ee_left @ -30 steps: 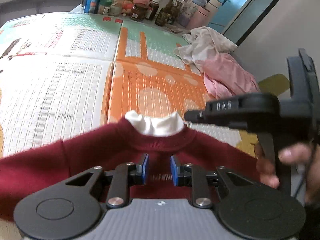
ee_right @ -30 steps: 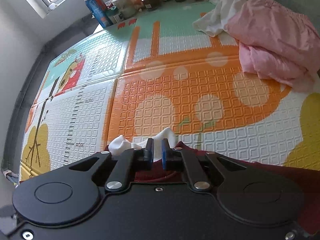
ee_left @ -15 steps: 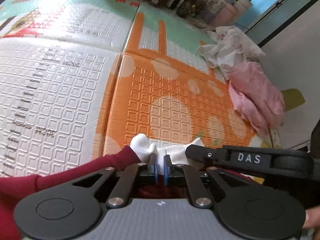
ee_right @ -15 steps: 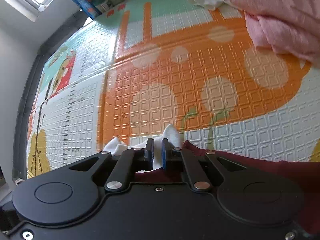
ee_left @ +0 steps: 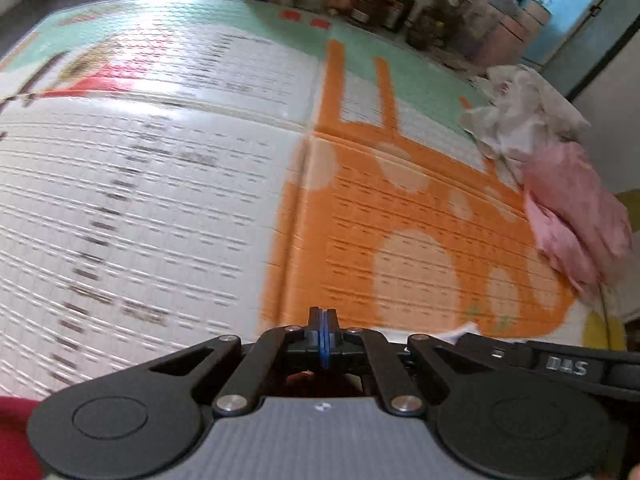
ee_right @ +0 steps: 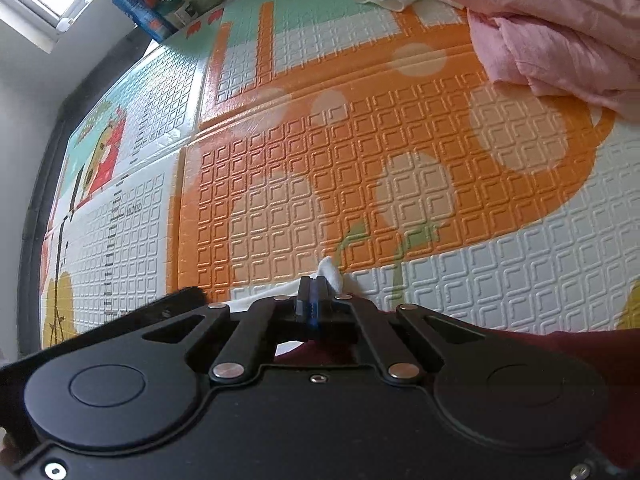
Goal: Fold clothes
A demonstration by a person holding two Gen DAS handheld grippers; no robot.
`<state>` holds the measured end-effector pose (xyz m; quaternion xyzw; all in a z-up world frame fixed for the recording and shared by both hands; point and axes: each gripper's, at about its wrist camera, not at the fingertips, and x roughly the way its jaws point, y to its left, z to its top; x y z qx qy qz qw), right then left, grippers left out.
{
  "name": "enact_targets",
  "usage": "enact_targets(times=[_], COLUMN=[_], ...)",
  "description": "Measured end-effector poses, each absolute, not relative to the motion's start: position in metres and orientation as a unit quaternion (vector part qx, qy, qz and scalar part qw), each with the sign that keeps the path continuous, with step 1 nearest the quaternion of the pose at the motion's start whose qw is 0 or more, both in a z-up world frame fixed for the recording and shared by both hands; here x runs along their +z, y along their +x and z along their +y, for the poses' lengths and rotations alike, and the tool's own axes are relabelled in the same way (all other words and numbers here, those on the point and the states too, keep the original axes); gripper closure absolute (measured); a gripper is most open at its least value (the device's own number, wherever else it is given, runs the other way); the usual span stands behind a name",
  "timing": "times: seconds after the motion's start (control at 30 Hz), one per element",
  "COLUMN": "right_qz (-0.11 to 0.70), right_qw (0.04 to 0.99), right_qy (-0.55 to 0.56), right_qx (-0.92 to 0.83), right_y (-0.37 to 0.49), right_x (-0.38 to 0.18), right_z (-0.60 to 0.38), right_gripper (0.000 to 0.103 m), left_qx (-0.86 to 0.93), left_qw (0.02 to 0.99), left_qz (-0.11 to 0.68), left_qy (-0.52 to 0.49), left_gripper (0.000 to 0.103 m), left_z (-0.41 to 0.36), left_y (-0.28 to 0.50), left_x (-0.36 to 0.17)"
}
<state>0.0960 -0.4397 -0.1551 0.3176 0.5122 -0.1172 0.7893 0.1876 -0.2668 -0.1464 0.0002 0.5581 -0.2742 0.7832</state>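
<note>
Both the left gripper (ee_left: 323,314) and right gripper (ee_right: 313,282) pinch the soft maroon sweater (ee_right: 600,354).

Left claw (ee_left: 323,322) pads pressed together above embossed play mat (ee_left: 160,200); maroon sweater (ee_left: 16,432) at lower left; pink garment (ee_left: 572,216) right.

Text we can read: "DAS", pale letters on the black right gripper (ee_left: 568,366) arm | mat (ee_right: 400,160) print: too blurred for us to read
</note>
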Motion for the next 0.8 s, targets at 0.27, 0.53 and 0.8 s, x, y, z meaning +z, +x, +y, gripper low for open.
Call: enact_targets(times=[0.27, 0.53, 0.8], right_qz=[0.473, 0.483, 0.513], right_qw=[0.807, 0.800, 0.775], right_qy=[0.333, 0.346, 0.358], right_qx=[-0.119, -0.087, -0.085], right_y=[0.090, 0.087, 0.087], right_x=[-0.131, -0.125, -0.154], right_z=[-0.443, -0.433, -0.430], right_gripper=[0.103, 0.103, 0.103], left_qx=[-0.275, -0.327, -0.307], left_qw=[0.799, 0.768, 0.754], left_qz=[0.533, 0.549, 0.580], left_qy=[-0.047, -0.047, -0.038], left_gripper=[0.101, 0.099, 0.099], left_z=[-0.247, -0.268, -0.274], left_y=[0.191, 0.163, 0.150], left_x=[-0.118, -0.118, -0.146])
